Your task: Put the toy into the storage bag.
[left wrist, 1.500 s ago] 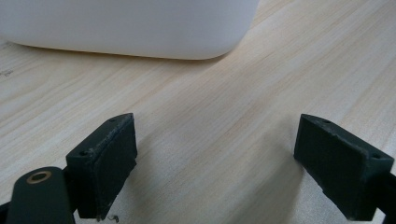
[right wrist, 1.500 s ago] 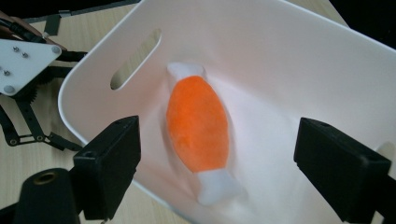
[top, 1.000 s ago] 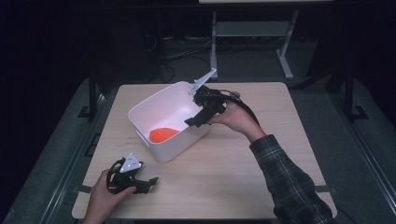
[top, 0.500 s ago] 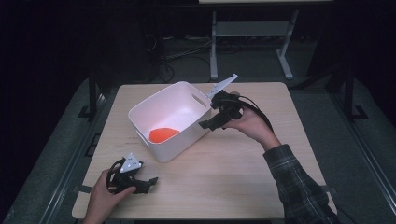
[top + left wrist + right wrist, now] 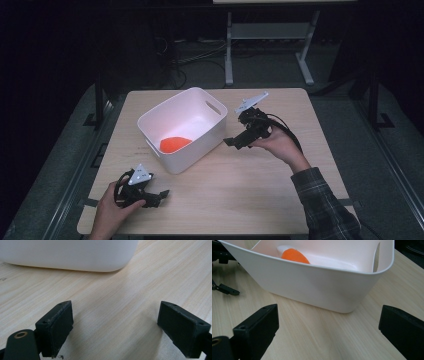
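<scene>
A white plastic tub [image 5: 150,131] with cut-out handles stands on the wooden table, and an orange object [image 5: 173,144] lies on its floor. My right gripper [image 5: 233,142] is held just right of the tub, a little above the table, open and empty; its view faces the tub's wall [image 5: 317,290] with the orange object [image 5: 294,256] visible over the rim. My left gripper [image 5: 160,196] rests near the table's front left edge, open, with bare wood between its jaws and the tub's lower corner [image 5: 75,255] ahead.
The light wooden table [image 5: 260,180] has bare surface in front of and to the right of the tub. Dark floor, cables and a metal stand [image 5: 270,35] lie beyond the far edge. The left gripper [image 5: 222,287] shows far off in the right gripper view.
My right gripper has drawn back from over the tub's right rim and come down beside the tub's right wall. The left gripper has stayed put.
</scene>
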The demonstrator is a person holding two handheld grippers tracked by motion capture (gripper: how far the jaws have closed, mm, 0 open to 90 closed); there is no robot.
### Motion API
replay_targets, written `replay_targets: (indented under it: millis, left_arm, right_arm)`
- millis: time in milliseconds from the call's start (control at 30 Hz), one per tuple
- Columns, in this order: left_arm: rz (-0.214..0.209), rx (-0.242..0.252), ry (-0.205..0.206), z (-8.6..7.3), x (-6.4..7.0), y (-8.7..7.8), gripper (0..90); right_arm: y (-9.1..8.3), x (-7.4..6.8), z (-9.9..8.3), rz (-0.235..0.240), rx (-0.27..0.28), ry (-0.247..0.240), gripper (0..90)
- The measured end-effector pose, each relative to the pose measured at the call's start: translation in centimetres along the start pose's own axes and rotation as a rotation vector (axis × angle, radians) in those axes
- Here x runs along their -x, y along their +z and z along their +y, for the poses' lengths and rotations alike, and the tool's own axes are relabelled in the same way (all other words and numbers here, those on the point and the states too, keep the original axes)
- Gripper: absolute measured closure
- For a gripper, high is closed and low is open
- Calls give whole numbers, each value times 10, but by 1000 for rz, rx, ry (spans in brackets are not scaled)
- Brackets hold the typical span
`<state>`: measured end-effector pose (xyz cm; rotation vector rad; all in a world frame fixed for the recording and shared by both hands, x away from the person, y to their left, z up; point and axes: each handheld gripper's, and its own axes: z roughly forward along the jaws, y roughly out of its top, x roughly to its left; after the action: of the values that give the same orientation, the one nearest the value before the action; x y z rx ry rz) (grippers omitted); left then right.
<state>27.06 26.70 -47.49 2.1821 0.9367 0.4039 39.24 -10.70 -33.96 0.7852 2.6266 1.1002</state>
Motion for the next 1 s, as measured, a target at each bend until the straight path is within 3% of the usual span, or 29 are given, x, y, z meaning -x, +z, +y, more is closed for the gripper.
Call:
replay_targets:
  millis: [267,1000]
  left_arm:
    - [0,1,-1,0,0,0,123]
    - [-1,0,-2,0,0,0,123]
  right_arm:
    - [3,-1,-22,-18,20,15,26]
    - [2,-2,-95,-73,68,115,26]
